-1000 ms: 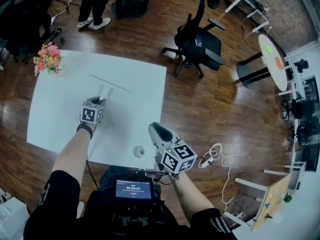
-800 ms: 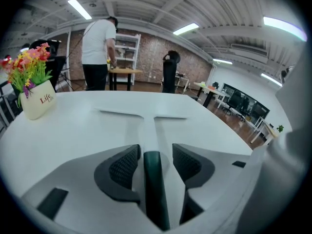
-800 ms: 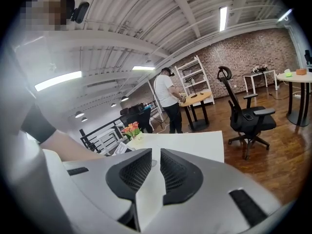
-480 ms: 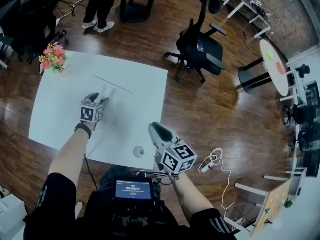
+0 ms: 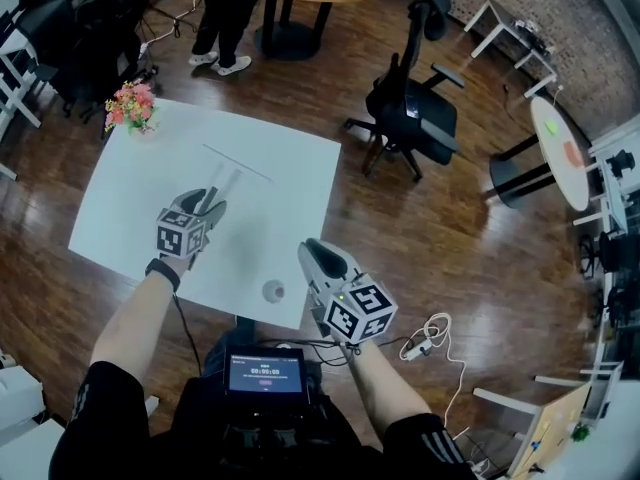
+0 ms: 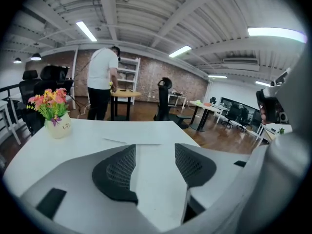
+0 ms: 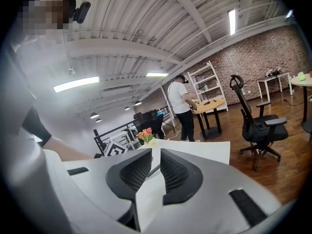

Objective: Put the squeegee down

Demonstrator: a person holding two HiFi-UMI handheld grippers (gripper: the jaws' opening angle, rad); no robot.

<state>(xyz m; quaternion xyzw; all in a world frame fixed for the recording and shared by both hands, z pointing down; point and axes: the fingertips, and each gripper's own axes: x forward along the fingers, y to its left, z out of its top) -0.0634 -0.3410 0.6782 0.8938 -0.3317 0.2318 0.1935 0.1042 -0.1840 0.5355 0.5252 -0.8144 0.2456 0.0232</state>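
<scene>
The squeegee [image 5: 232,172] lies flat on the white table [image 5: 130,183], its thin blade across the far middle and its pale handle pointing back at me. My left gripper [image 5: 207,206] hovers just short of the handle's end, open, with nothing between its jaws. In the left gripper view [image 6: 156,150] only bare tabletop shows between the pads, and the blade [image 6: 119,141] is a thin line beyond them. My right gripper [image 5: 313,253] hangs over the table's near right edge; its jaws [image 7: 156,152] stand narrowly apart and hold nothing.
A flower pot [image 5: 133,108] stands at the table's far left corner, and a small grey round thing [image 5: 272,290] near its front edge. A black office chair [image 5: 410,103] is on the wood floor to the right. A person [image 5: 228,13] stands at a round table behind.
The left gripper has let go of the squeegee handle, opened wide and lifted back off it. The squeegee stays flat on the table. The right gripper has risen slightly.
</scene>
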